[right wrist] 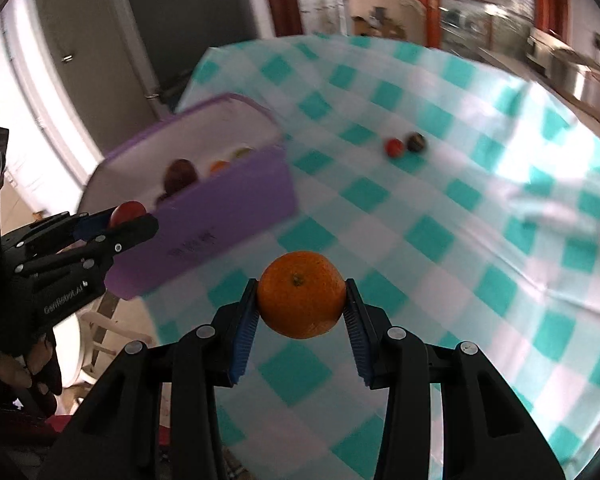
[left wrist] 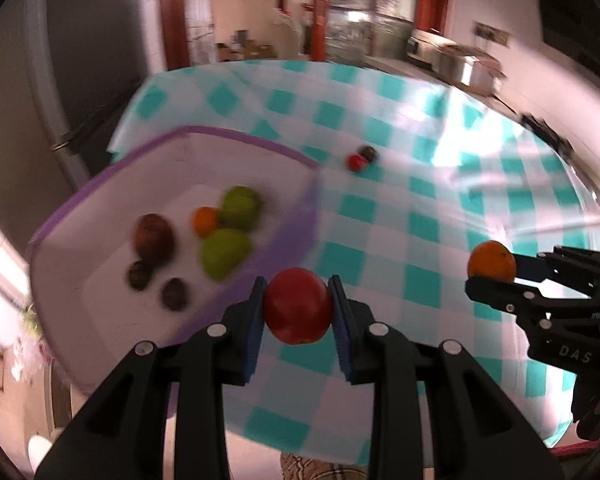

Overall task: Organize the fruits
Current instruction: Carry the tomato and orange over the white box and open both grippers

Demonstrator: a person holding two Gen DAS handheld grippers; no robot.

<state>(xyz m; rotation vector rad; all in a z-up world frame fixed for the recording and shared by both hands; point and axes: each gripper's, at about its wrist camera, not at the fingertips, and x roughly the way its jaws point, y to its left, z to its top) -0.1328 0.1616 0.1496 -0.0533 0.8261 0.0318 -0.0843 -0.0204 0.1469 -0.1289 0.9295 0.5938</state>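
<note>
My left gripper [left wrist: 298, 300] is shut on a red apple [left wrist: 297, 306], held above the table just right of the purple-rimmed white bin [left wrist: 296, 156]. In the bin lie two green fruits [left wrist: 225, 252], a small orange [left wrist: 205, 221], a dark red fruit [left wrist: 153, 236] and two small dark fruits. My right gripper [right wrist: 302, 300] is shut on an orange [right wrist: 302, 294], held above the checked cloth. It also shows in the left wrist view [left wrist: 491, 266]. The left gripper with the apple [right wrist: 128, 213] shows in the right wrist view by the bin [right wrist: 228, 216].
A small red fruit [right wrist: 394, 147] and a small dark fruit [right wrist: 416, 142] lie together on the teal-and-white checked tablecloth [right wrist: 440, 240] beyond the bin. Both also show in the left wrist view [left wrist: 362, 158]. A grey door and a kitchen counter stand behind the table.
</note>
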